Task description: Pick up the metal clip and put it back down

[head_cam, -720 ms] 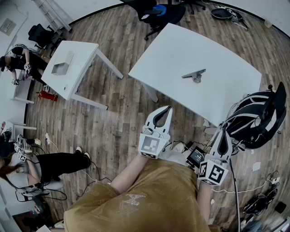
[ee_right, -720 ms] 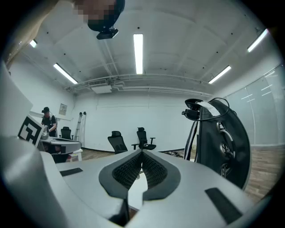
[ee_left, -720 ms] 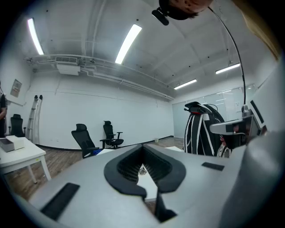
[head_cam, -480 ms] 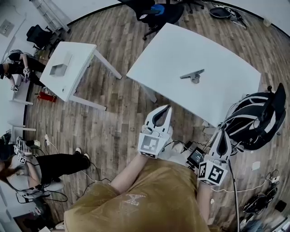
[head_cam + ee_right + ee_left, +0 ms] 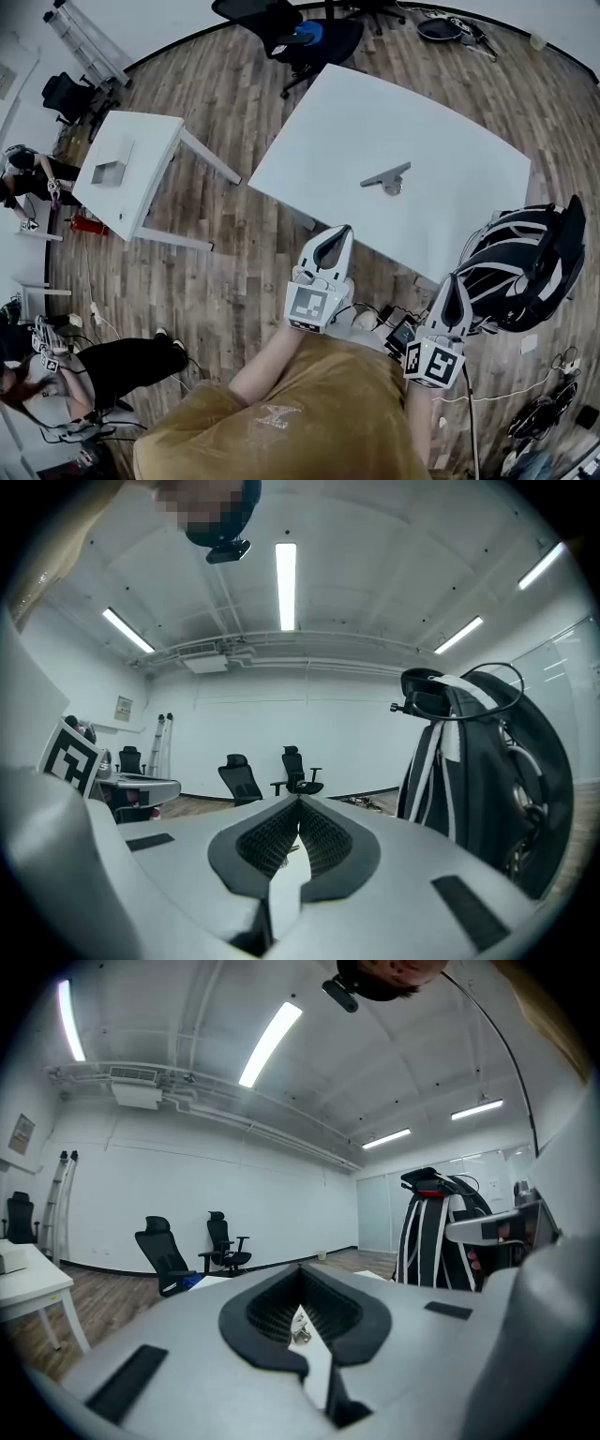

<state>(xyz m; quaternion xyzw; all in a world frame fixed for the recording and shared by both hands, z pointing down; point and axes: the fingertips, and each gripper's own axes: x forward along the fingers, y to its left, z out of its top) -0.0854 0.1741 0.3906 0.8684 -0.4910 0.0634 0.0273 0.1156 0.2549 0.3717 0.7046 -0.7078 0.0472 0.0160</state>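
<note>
A large white table fills the upper centre of the head view, over a wooden plank floor. A smaller white table stands at the upper left and carries a grey box. A black office chair sits at the top edge. A black object with white stripes stands at the right.

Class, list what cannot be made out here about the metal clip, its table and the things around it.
- Metal clip: too small in the head view to tell its build. The left gripper view shows only a glint through the hollow of the shut left tongs.
- White table: near right edge hidden by black-and-white gear, head view.
- Grey box: contents too small, head view.
</note>
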